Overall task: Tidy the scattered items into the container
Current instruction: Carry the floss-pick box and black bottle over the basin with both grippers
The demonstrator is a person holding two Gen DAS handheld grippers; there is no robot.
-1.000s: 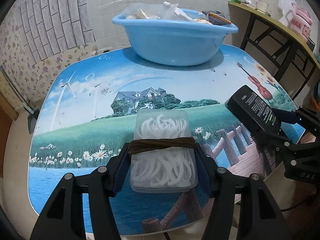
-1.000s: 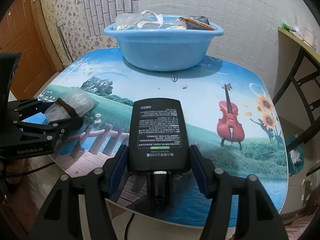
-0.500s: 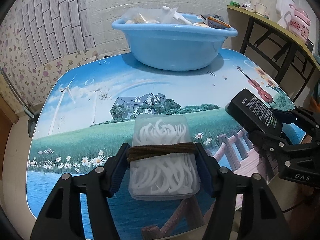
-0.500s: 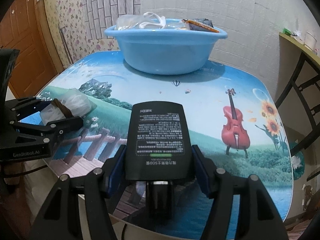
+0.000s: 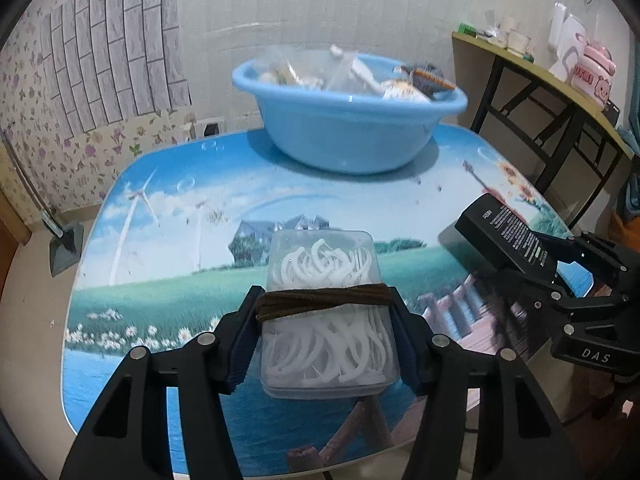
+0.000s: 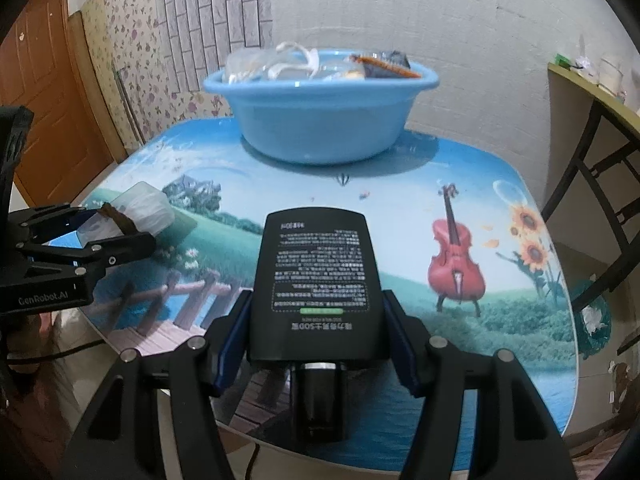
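Observation:
My left gripper [image 5: 324, 300] holds a clear plastic box of white floss picks [image 5: 326, 320] with a brown band around it, above the table's near edge. Its jaws are closing, pads on the box's two sides. My right gripper [image 6: 316, 300] grips a flat black bottle with white print [image 6: 316, 276], cap towards me, and its jaws are also closing on it. The blue basin [image 5: 348, 136] stands at the table's far side with several bags and packets in it. The right gripper's bottle [image 5: 506, 236] shows at the right of the left wrist view.
The table [image 6: 400, 208] has a glossy printed landscape top with rounded corners. A metal-framed side table [image 5: 560, 92] with cups and a pink container stands to the right. A wooden door [image 6: 44, 92] is at the left, and brick-pattern walls lie behind the basin [image 6: 320, 120].
Both grippers have tipped upward slightly with their loads, so the basin sits lower in both views. The box and the bottle stay held as before.

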